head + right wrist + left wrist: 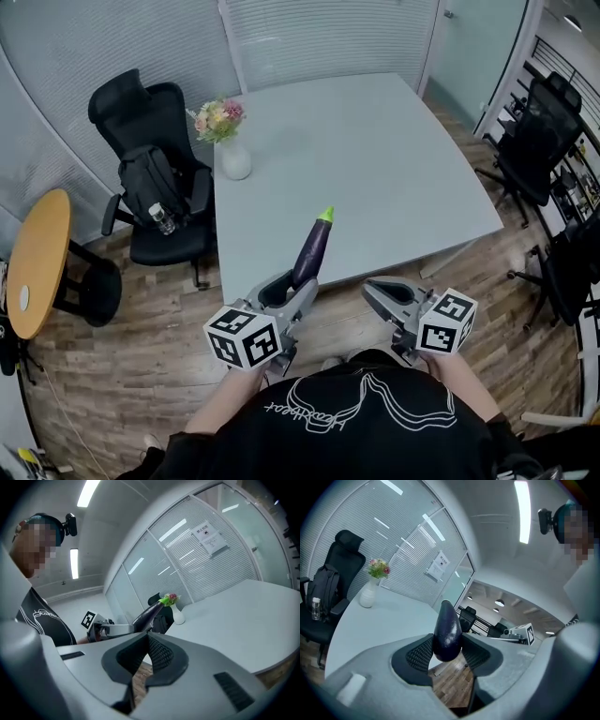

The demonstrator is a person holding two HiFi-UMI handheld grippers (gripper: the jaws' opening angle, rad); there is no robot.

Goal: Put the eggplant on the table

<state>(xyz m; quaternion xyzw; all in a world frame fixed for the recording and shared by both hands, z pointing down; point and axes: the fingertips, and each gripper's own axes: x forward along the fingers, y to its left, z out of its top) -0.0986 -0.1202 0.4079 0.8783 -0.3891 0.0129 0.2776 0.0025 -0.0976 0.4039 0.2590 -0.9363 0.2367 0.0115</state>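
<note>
A dark purple eggplant [312, 251] with a green stem end juts forward from my left gripper [298, 286], which is shut on its blunt end. Its stem end reaches over the near edge of the pale grey table [375, 159]. In the left gripper view the eggplant [446, 630] sits squeezed between both ribbed pads of the left gripper [446, 649], above wood floor. My right gripper [375, 289] hangs beside it to the right, shut and empty. In the right gripper view its pads meet at the right gripper [146, 641] tips, with the eggplant [149, 612] seen off to the left.
A white vase of flowers [232, 155] stands at the table's far left corner. A black office chair with a backpack [155, 187] sits left of the table, and a round wooden side table [37, 258] is further left. More black chairs [544, 131] stand at the right.
</note>
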